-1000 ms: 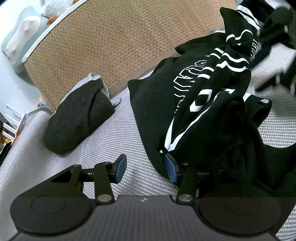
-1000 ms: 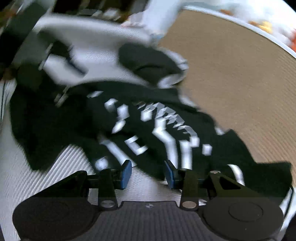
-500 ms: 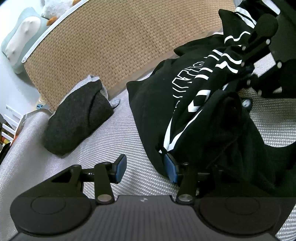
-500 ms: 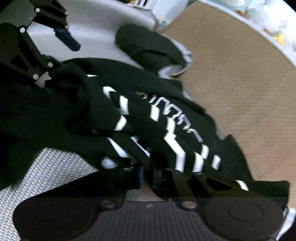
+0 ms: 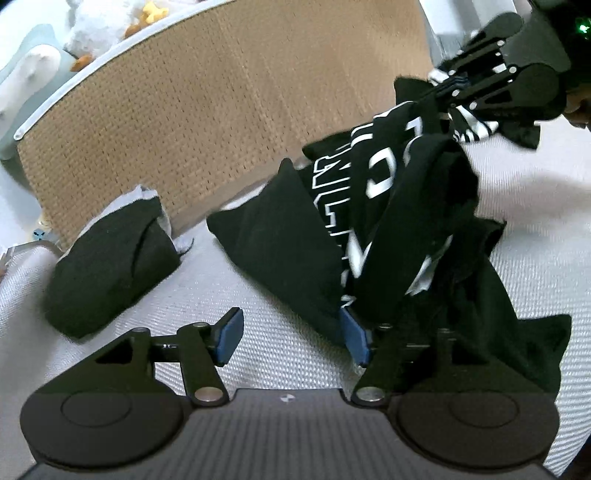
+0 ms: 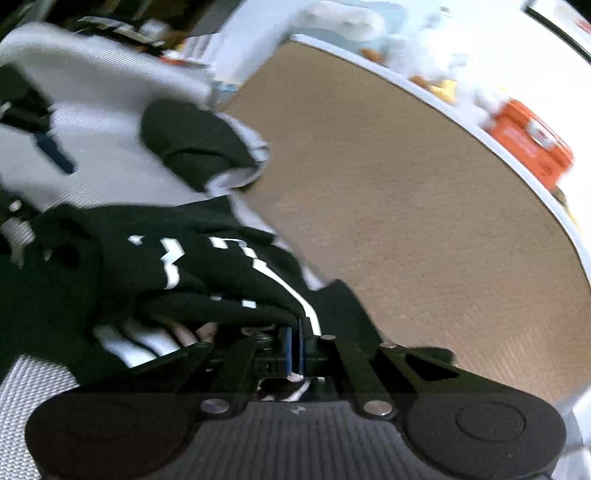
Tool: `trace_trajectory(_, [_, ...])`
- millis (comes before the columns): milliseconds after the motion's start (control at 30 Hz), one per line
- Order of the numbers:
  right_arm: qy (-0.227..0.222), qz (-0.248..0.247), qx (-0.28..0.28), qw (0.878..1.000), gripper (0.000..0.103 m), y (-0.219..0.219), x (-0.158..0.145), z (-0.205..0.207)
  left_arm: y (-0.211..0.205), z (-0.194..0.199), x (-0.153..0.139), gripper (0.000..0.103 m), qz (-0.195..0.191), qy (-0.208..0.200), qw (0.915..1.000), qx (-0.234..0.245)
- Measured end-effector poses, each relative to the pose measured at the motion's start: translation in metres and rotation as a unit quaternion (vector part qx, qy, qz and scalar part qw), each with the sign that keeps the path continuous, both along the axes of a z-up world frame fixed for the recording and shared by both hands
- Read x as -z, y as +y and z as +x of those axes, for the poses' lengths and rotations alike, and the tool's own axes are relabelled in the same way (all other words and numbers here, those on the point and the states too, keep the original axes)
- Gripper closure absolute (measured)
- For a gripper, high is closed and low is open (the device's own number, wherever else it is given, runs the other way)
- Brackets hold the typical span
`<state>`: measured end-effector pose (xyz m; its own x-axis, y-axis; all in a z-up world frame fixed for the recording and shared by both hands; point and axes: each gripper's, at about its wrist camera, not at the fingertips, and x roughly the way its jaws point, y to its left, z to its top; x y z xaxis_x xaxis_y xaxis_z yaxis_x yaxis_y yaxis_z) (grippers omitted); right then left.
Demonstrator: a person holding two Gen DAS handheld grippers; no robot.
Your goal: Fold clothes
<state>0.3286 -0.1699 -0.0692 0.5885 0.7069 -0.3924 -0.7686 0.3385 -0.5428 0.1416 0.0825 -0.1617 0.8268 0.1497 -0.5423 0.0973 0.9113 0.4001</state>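
Note:
A black garment with white lettering (image 5: 369,229) lies crumpled on the white woven surface (image 5: 258,288). My left gripper (image 5: 291,339) sits low in front of it with its jaws opening; nothing is between the blue pads, and the right pad (image 5: 354,339) touches the garment's hem. My right gripper (image 5: 448,86) shows at the top right of the left wrist view, lifting an edge of the garment. In the right wrist view that gripper (image 6: 294,350) is shut on the black garment (image 6: 184,277), whose cloth drapes over the fingers.
A folded dark garment with grey lining (image 5: 110,266) lies to the left, by the tan woven headboard (image 5: 221,110). Plush toys (image 5: 96,33) sit behind the headboard. An orange box (image 6: 528,144) stands on the ledge beyond it.
My right gripper shut on the garment's edge and raised it, pulling the cloth up and to the right. My left gripper's jaws spread wider and it tilted a little.

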Motion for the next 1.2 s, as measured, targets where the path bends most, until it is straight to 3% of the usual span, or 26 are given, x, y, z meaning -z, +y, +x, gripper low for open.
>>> trace_trajectory(233, [0.049,0.041,0.073,0.995,0.099,-0.045,-0.019,0.03,0.003,0.0,-0.001,0.042,-0.01,-0.003,0.9999,-0.007])
trace_trajectory(333, [0.032,0.047,0.081,0.995,0.099,-0.069,-0.021,0.027,-0.001,0.002,0.004,0.042,0.005,0.012,0.9999,0.002])
trace_trajectory(433, [-0.024,0.068,0.087,0.994,0.099,-0.092,-0.032,0.018,-0.002,0.004,0.008,0.042,0.013,0.022,0.9997,0.004])
trace_trajectory(567, [-0.017,0.095,0.132,0.987,0.099,-0.118,-0.048,0.037,0.002,0.006,0.009,0.042,0.014,0.027,0.9995,-0.004])
trace_trajectory(700, [0.011,0.128,0.196,0.972,0.099,-0.151,-0.056,0.068,0.003,0.008,0.011,0.042,0.022,0.033,0.9992,-0.004])
trace_trajectory(867, [0.062,0.169,0.273,0.945,0.099,-0.194,-0.061,0.108,0.002,0.01,0.015,0.042,0.031,0.044,0.9985,-0.004])
trace_trajectory(1067, [0.084,0.162,0.307,0.934,0.099,-0.222,-0.049,0.141,-0.003,0.011,0.022,0.042,0.048,0.057,0.9972,0.009])
trace_trajectory(1200, [0.14,0.171,0.331,0.917,0.099,-0.233,-0.027,0.154,-0.005,0.014,0.026,0.042,0.054,0.064,0.9963,0.018])
